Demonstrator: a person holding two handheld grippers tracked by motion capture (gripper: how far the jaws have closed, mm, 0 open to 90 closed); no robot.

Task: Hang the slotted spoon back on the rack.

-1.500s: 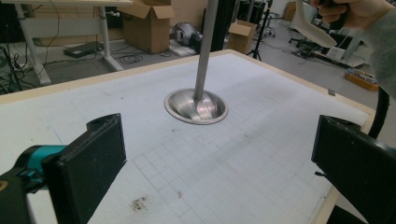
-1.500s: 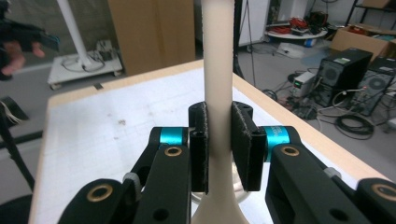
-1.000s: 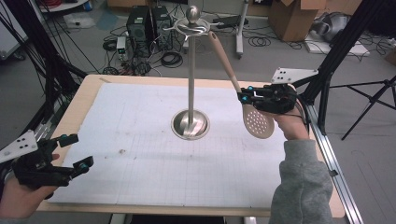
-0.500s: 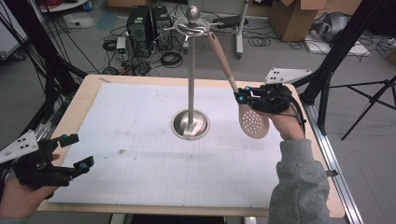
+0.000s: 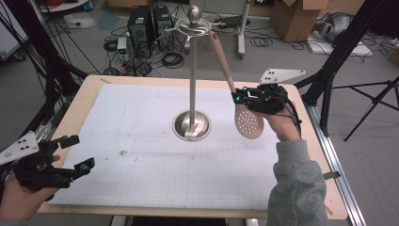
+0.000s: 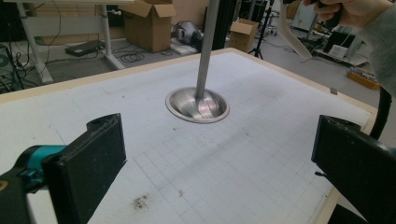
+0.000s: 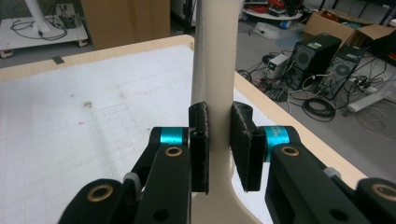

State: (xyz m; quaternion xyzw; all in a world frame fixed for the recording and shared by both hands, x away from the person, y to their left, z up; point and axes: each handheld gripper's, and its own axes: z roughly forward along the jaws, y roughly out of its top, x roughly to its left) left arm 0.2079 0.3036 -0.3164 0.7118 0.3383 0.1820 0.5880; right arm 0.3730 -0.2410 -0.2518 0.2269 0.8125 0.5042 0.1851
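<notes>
- My left gripper (image 5: 70,155), at lower left of the high view, idles with jaws wide.
- The stand (image 5: 192,94) rises at centre.
- Right of it, my right gripper (image 5: 241,99) clamps the spoon (image 5: 248,123), whose top hangs on the stand's hook.
- Next, I judge: lift it off the hook.

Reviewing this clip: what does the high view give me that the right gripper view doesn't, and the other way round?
High view alone: the whole metal stand with its round base and top hooks, the slotted spoon hanging from a hook by its handle end, its perforated bowl, and the left hand-held gripper, jaws open, low at the table's near left corner.

Right gripper view alone: the close grip, with both pads of the right hand-held gripper pressed against the spoon's cream handle.

Both: the spoon handle, the white gridded mat and computer towers on the floor.
</notes>
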